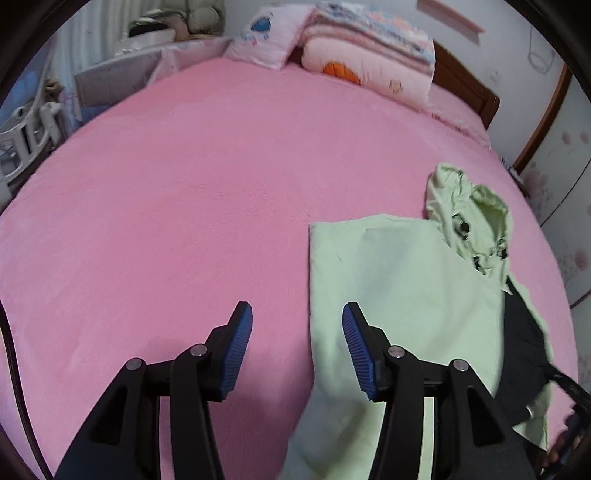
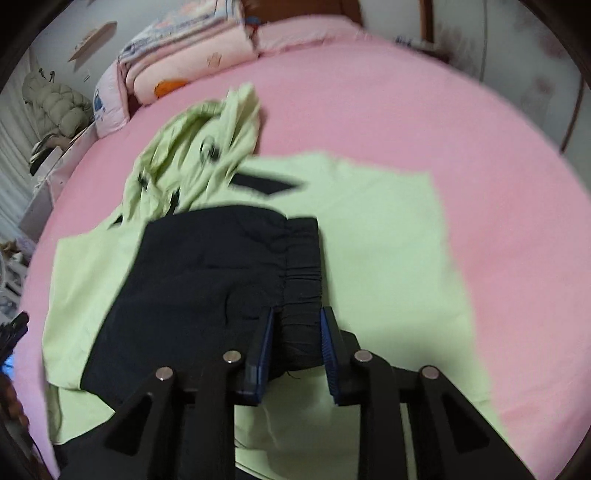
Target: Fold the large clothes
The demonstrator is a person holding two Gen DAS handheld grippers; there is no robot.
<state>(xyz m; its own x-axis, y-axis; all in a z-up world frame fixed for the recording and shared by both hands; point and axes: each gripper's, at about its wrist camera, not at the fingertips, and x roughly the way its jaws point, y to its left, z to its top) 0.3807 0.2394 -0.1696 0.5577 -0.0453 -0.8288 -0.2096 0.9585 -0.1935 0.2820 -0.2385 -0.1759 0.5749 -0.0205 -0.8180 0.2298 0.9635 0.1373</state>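
Light green hooded jacket [image 2: 388, 236] spread flat on pink bed sheet [image 1: 184, 184], hood [image 2: 207, 147] bunched toward headboard end, dark toggles on it. Black sleeve panel [image 2: 207, 280] lying across jacket body, elastic cuff [image 2: 301, 295] gathered at near end. Right gripper [image 2: 297, 314] clamped on that cuff, blue pads [image 2: 264, 354] pressed to both sides, fabric bulging between. Right view motion-blurred. Left gripper [image 1: 297, 310] over jacket's left edge, fingers wide apart, nothing between, one finger above bare sheet, other above green cloth. Same jacket in left view [image 1: 406, 288], on right part of bed, black sleeve along its far side. Folded quilt stack [image 1: 369, 55] and pink pillow [image 1: 266, 33] at head of bed, well apart from jacket. Wooden headboard [image 1: 465, 85] behind. White storage clutter [image 1: 110, 74] and puffy beige coat [image 2: 59, 103] beside bed. Nothing lying on jacket besides black sleeve.
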